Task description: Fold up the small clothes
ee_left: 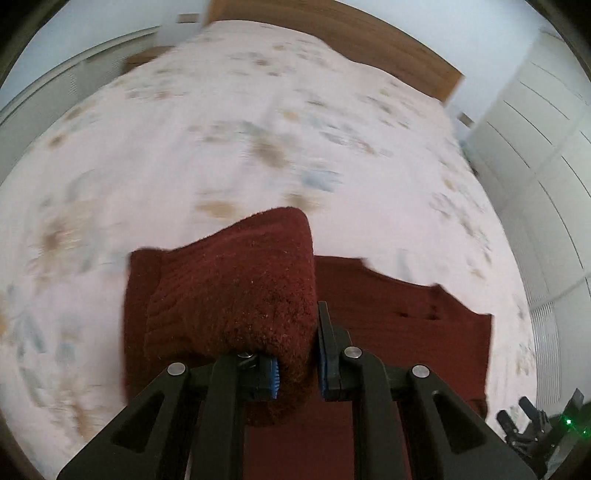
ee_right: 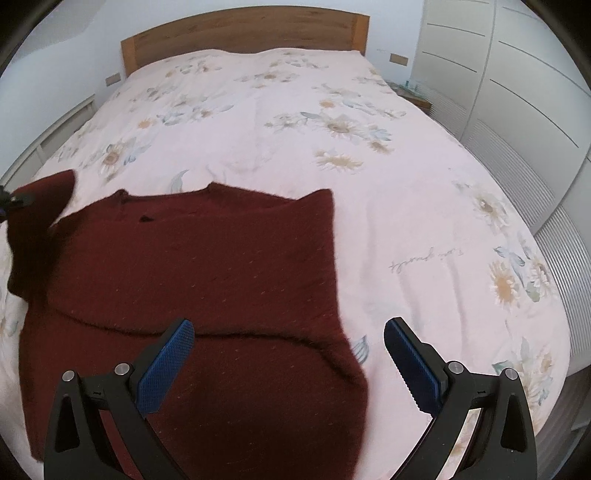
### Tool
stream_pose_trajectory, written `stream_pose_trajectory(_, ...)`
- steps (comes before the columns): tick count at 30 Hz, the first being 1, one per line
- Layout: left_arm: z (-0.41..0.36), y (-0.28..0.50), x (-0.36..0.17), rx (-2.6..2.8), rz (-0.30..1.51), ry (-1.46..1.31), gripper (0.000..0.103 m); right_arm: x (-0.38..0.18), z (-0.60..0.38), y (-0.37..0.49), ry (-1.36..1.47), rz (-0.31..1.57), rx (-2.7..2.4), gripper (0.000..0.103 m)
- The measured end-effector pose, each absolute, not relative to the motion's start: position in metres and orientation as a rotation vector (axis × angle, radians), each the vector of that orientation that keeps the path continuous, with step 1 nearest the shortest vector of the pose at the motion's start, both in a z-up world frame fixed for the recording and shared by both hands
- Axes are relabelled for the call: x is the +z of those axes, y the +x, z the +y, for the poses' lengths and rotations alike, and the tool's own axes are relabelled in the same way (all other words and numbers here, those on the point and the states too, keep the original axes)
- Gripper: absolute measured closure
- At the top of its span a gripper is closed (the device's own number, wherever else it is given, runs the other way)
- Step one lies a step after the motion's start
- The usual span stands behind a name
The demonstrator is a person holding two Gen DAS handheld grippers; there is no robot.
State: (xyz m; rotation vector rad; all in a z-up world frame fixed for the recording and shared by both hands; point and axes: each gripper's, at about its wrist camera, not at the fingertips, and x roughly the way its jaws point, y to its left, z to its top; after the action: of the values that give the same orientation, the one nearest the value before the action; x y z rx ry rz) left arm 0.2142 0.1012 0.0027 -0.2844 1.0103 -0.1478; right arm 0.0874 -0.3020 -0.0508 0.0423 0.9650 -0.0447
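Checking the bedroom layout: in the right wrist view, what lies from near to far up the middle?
Right gripper → dark red sweater → flowered bedspread → wooden headboard.

A dark red knit sweater (ee_right: 207, 266) lies spread flat on the near left of the bed, its left sleeve (ee_left: 236, 295) lifted up and bunched above the body.
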Motion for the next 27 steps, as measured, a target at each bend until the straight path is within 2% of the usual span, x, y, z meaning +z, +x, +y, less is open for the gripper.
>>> stream_pose_trajectory(6, -0.003, 0.23, -0.012, -0.31, 1.023, -0.189, 0.091, -0.044, -0.325, 0.088, 0.065, 0.949, -0.078, 0.0)
stream_pose_trajectory(12, -0.065, 0.223, -0.048, -0.346, 1.057, -0.031, 0.091, -0.056, -0.334, 0.082, 0.092, 0.975, -0.091, 0.0)
stream_pose_trajectory(18, -0.072, 0.217, -0.105, -0.304, 1.172, 0.046, 0.09, -0.07, -0.332, 0.078, 0.103, 1.005, -0.084, 0.0)
stream_pose_trajectory(25, -0.072, 0.215, -0.125, -0.265, 1.219, 0.08, 0.087, -0.073, -0.333, 0.076, 0.109, 1.011, -0.085, 0.0)
stream_pose_trajectory(27, -0.072, 0.215, -0.126, -0.264, 1.238, 0.083, 0.08, -0.072, -0.333, 0.076, 0.113, 1.01, -0.086, 0.0)
